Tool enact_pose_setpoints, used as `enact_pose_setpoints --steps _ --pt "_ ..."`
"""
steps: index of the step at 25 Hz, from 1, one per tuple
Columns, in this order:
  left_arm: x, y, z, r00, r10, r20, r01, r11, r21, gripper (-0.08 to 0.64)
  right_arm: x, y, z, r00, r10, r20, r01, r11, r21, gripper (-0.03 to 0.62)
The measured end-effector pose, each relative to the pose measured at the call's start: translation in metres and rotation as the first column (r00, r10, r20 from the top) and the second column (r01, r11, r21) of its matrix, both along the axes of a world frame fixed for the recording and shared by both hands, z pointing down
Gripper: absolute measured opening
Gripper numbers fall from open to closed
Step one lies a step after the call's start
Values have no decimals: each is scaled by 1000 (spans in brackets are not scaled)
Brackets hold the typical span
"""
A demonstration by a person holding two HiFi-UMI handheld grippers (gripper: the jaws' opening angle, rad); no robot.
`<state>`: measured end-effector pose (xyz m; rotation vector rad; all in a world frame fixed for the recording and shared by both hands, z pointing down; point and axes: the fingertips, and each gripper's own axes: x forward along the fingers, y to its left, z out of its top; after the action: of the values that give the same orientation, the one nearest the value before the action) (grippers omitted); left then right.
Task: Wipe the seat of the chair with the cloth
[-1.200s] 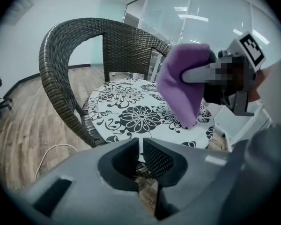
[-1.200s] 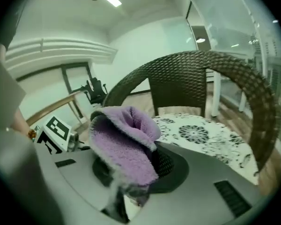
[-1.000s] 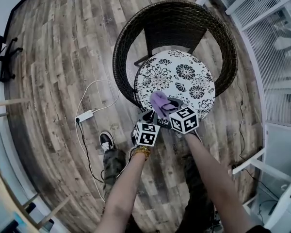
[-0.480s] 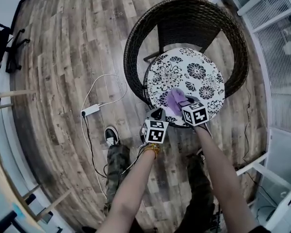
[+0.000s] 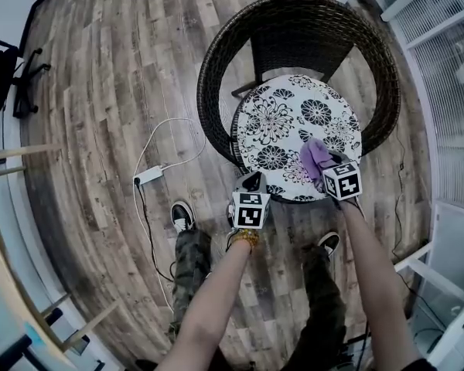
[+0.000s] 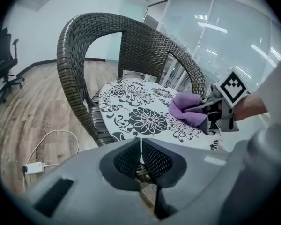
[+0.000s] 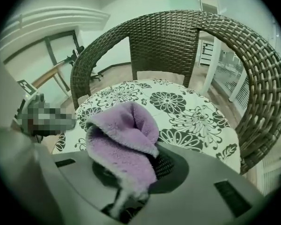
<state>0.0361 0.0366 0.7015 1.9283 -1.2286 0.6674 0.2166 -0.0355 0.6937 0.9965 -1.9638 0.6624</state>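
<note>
Comparing with a second ago: the right tongs (image 5: 325,165) and purple cloth (image 5: 315,153) have shifted from front centre of the seat (image 5: 282,118) to its front-right edge. The cloth sits bunched between the right tongs, pinched, resting on the seat. The left tongs (image 5: 251,181) are pressed together, empty, at the front rim.

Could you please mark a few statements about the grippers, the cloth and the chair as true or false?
1. The right gripper is shut on the purple cloth. True.
2. The left gripper grips the cloth too. False: its jaws are together on nothing, apart from the cloth.
3. The cloth is over the floral seat. True.
4. The white power adapter lies on the seat. False: it lies on the wooden floor beside the chair.
</note>
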Motion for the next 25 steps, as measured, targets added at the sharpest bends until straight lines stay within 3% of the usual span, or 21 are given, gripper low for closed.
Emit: enact_pose_setpoints --steps 6,11,13,15,16,18,21,23,25 --pt "1 0 1 1000 8 -10 -8 1000 -8 25 59 -8 -1 992 81 -101 -81 997 6 75" --pt "4 3 3 1000 10 -11 -10 1000 -21 25 106 -12 -6 963 171 -206 -171 985 15 75" --pt "4 4 5 1000 6 -19 -7 1000 -31 25 127 -15 -15 929 285 -235 -283 958 46 73" --pt "2 6 6 1000 -4 -23 3 999 -33 25 132 -20 -30 886 406 -224 -390 914 112 69" --pt "1 6 6 1000 -11 -24 10 999 -31 25 123 -23 -40 878 437 -195 -413 898 152 69" --pt "-1 3 4 999 -18 -34 17 1000 -10 25 83 -29 -56 908 411 -80 -389 899 202 69" --pt "-3 -2 -1 999 -10 -48 11 1000 25 23 -18 -32 -67 967 219 133 -241 954 177 69" --pt "-2 -1 0 999 -9 -51 10 1000 24 23 -87 -26 -65 957 100 273 -130 987 95 71" --pt "0 -1 0 999 -7 -53 8 1000 23 23 -137 -17 -56 932 46 361 -48 999 -3 71"
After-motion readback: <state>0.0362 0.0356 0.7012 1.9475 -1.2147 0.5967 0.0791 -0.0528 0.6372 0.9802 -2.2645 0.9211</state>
